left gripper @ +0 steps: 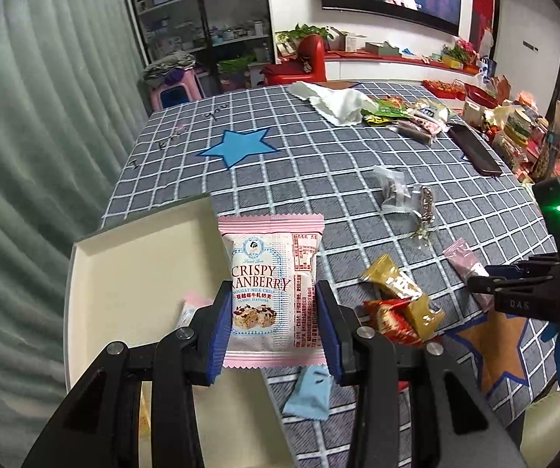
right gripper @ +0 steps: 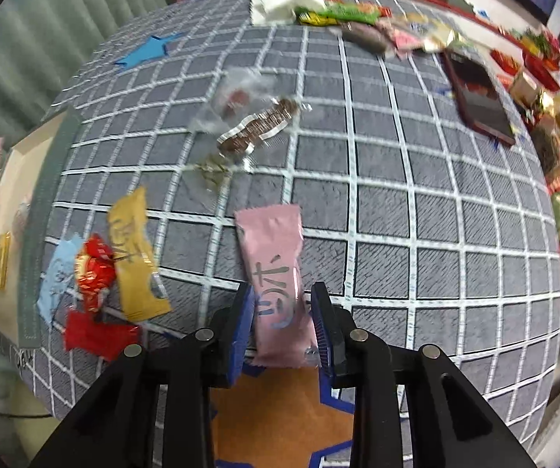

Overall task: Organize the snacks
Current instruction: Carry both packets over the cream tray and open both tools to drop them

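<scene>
Grippers clamp: left gripper (left gripper: 272, 319) cranberry packet (left gripper: 270, 288), right gripper (right gripper: 282, 323) pink bar (right gripper: 276, 284).

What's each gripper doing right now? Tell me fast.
Left gripper: shut on the Crispy Cranberry packet.
Right gripper: shut on the pink snack bar.

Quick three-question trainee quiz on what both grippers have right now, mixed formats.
1. True or false: the left gripper is closed on the cranberry nougat packet.
2. The right gripper straddles a long packet of which colour: A gold, B pink, C blue?
3. Fill in: the cream box lies at the table's ____ edge, seen from the left wrist.

Key: 1 true; 2 B; 3 left.
</scene>
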Tool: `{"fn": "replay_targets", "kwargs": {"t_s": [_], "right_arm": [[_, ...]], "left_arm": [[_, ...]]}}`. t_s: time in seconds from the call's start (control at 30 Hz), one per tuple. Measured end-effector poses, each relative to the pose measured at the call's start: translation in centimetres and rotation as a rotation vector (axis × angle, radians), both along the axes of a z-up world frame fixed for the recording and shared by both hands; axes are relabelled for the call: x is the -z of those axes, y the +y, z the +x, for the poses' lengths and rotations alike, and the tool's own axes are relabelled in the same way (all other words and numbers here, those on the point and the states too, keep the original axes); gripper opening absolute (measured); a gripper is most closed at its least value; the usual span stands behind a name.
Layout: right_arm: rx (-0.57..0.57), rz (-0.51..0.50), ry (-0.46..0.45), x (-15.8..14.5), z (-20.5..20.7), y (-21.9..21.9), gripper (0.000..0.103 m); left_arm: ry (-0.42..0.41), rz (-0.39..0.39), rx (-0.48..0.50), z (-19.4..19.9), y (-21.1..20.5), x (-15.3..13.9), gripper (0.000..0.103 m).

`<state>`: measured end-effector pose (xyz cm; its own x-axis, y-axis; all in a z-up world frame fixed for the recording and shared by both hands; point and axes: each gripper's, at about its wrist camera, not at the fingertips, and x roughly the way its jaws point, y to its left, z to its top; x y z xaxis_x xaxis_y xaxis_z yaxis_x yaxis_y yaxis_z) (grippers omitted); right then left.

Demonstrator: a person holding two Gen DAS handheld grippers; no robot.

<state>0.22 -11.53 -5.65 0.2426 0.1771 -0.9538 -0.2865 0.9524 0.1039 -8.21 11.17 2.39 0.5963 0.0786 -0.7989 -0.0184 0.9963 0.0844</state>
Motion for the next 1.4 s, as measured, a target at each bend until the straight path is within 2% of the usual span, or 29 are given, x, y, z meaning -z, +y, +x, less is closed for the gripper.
{"fn": "replay_targets", "kwargs": {"t_s": [0.17, 0.2, 0.23, 0.3, 0.37, 0.43, 0.47, 0.53, 0.57, 0.63, 0.73, 0.87, 1.0, 1.1, 1.17, 1.4], "right_arm": [[-0.017, -0.018, -0.018, -0.1, -0.2, 0.3, 0.034], [-0.031, -0.03, -0.021, -0.1, -0.3, 0.6, 0.038], [-0.052, -0.028, -0.016, 0.0, -0.4, 0.8, 0.045], [-0.081, -0.001, 0.017, 0.4, -0.5, 1.5, 0.084], [-0.084, -0.032, -0.007, 0.6, -0.9, 1.9, 0.085], [-0.082, -0.07, -0.029, 0.8, -1.0, 2.3, 0.084], [-0.079, -0.085, -0.039, 0.7, -1.1, 2.5, 0.08], [-0.07, -0.081, -0.05, 0.4, -1.4, 2.6, 0.056], [-0.063, -0.082, -0.048, 0.0, -1.4, 2.6, 0.023], [-0.062, -0.071, -0.03, -0.2, -1.5, 2.6, 0.024], [-0.072, -0.047, -0.062, -1.2, -2.2, 2.7, 0.024], [-0.08, 0.047, -0.082, -4.4, -3.0, 3.2, 0.024], [-0.129, 0.104, -0.114, -6.9, -4.2, 6.2, 0.024], [-0.176, 0.15, -0.115, -7.8, -3.7, 7.7, 0.024], [-0.216, 0.176, -0.116, -8.4, -4.2, 10.3, 0.024], [-0.341, 0.249, -0.072, -8.2, -5.4, 17.2, 0.024]], "left_arm": [[0.004, -0.008, -0.037, -1.0, 1.5, 0.4, 0.045], [0.006, -0.011, -0.042, -1.2, 1.7, 0.5, 0.045], [0.009, -0.015, -0.05, -1.4, 2.1, 0.6, 0.045], [0.012, -0.018, -0.057, -1.8, 2.5, 0.8, 0.045], [0.011, -0.015, -0.063, -2.2, 3.0, 0.9, 0.045], [0.012, -0.014, -0.068, -2.4, 3.4, 1.0, 0.045], [0.013, -0.015, -0.07, -2.5, 3.6, 1.0, 0.045], [0.015, -0.018, -0.083, -2.8, 4.1, 1.2, 0.045], [0.015, -0.021, -0.087, -2.9, 4.4, 1.2, 0.045], [0.014, -0.025, -0.098, -3.1, 4.8, 1.2, 0.045], [0.013, -0.033, -0.108, -3.3, 5.3, 1.1, 0.045], [0.004, -0.025, -0.117, -3.7, 5.8, 0.8, 0.045], [-0.012, -0.027, -0.132, -3.9, 6.5, 0.3, 0.045], [-0.016, -0.028, -0.148, -4.1, 7.4, 0.2, 0.045], [-0.012, -0.027, -0.16, -4.3, 8.0, 0.4, 0.045], [0.022, -0.03, -0.199, -4.9, 9.9, 2.2, 0.045]]}}
